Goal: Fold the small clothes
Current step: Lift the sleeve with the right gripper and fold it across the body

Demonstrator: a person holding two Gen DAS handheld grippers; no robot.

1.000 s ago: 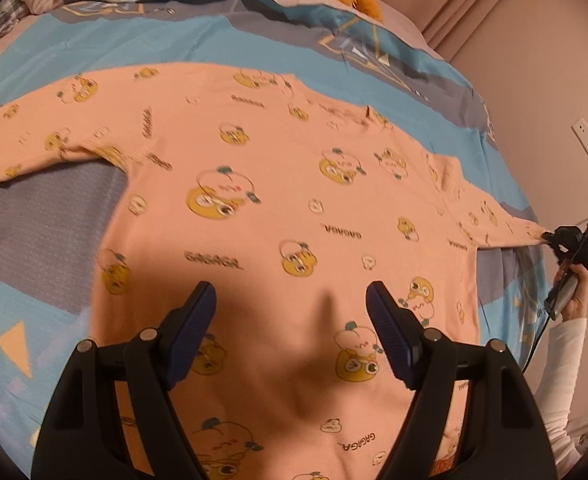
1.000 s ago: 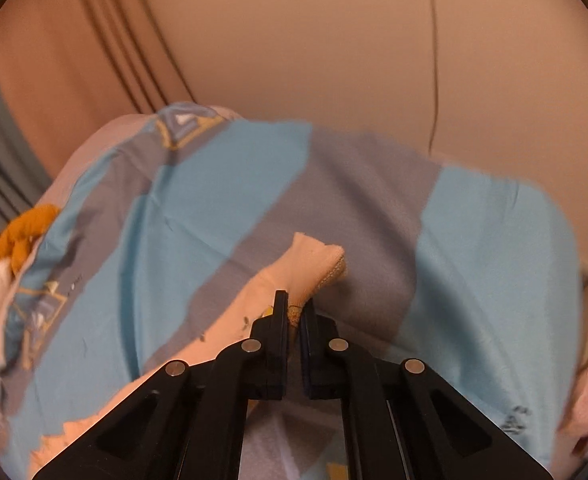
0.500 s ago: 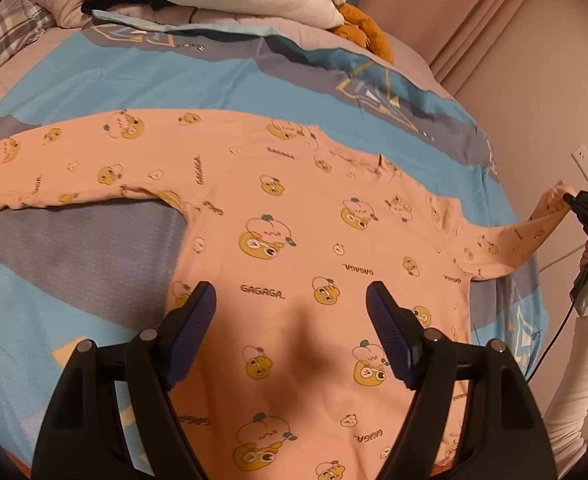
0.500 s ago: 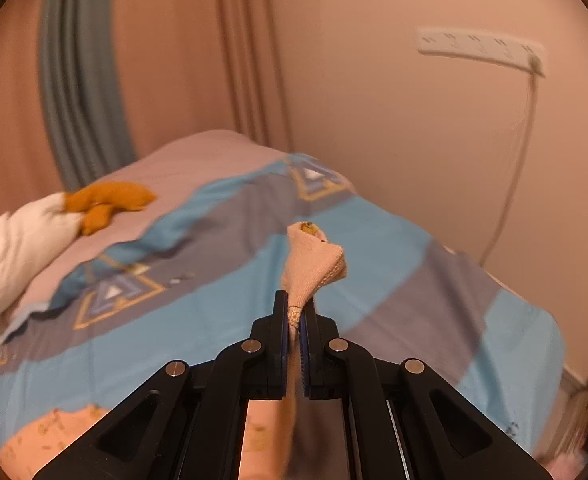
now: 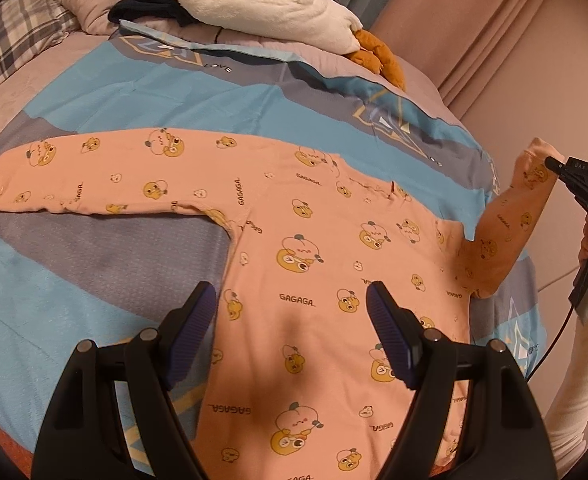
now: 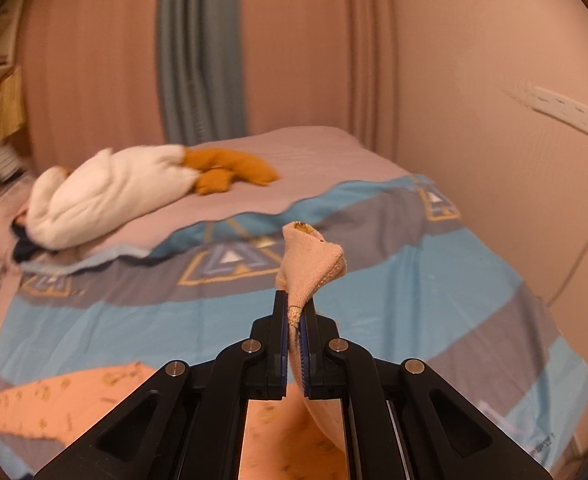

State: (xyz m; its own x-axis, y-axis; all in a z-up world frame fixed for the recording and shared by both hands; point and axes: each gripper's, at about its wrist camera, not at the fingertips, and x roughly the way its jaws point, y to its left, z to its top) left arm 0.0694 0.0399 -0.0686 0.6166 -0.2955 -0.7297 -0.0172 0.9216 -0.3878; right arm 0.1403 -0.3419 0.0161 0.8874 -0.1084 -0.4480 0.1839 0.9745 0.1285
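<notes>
While the left tool is hovering spread, the right tool, pinching the sleeve cuff, is now lifting it off the bed, beginning the inward fold of the pajama top.

Soft matt knit shirt; smooth woven bedspread; fluffy plush toy.

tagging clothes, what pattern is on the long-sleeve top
Peach top with yellow cartoon characters and "GAGAGA" lettering; clearest in the left wrist view.
</notes>
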